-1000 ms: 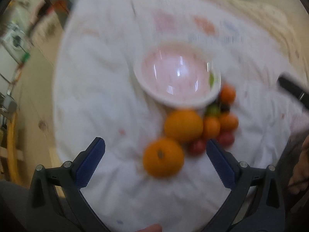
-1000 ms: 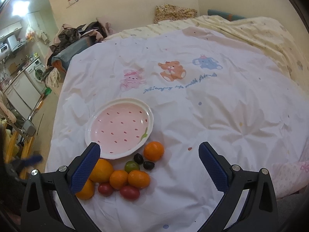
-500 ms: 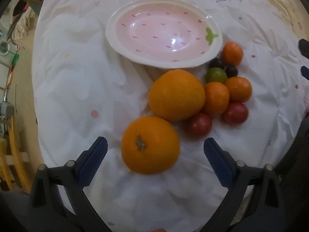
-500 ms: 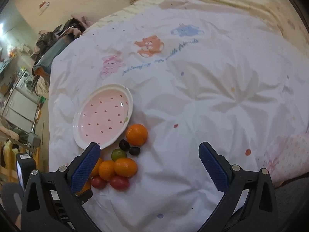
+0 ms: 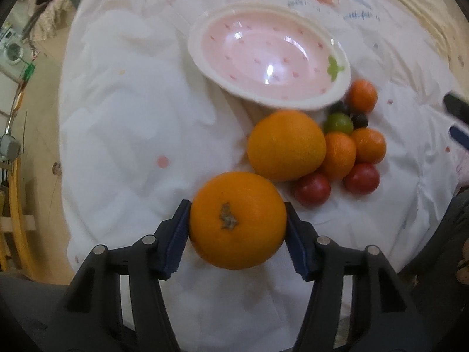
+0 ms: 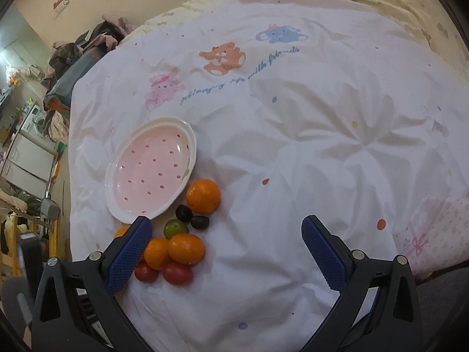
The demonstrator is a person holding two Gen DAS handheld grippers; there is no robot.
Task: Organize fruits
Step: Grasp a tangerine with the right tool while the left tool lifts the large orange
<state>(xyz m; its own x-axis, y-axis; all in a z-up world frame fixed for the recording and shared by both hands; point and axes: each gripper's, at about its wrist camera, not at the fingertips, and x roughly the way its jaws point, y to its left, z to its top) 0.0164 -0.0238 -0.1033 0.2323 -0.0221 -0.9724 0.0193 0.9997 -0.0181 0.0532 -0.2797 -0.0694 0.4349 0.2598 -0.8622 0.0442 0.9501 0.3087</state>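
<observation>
My left gripper [image 5: 237, 220] is shut on a large orange [image 5: 237, 220], stem end facing the camera, just above the white bedcover. A second large orange [image 5: 285, 145] lies beyond it, next to small mandarins [image 5: 338, 155], red tomatoes [image 5: 312, 189], a green fruit [image 5: 338, 123] and dark grapes [image 5: 359, 120]. The pink strawberry-pattern plate [image 5: 337, 94] sits behind them, empty. My right gripper [image 6: 225, 249] is open and empty, hovering over the bedcover right of the fruit pile [image 6: 186, 248] and plate [image 6: 192, 143].
The white bedcover [image 6: 307, 146] with printed bears spreads wide to the right and back. The bed's left edge drops to the floor, with a washing machine [image 5: 13, 51] and clothes piles [image 6: 73, 58] beyond.
My left gripper has closed onto the near large orange, which lay free between the open fingers before. The right gripper has shifted slightly, still open.
</observation>
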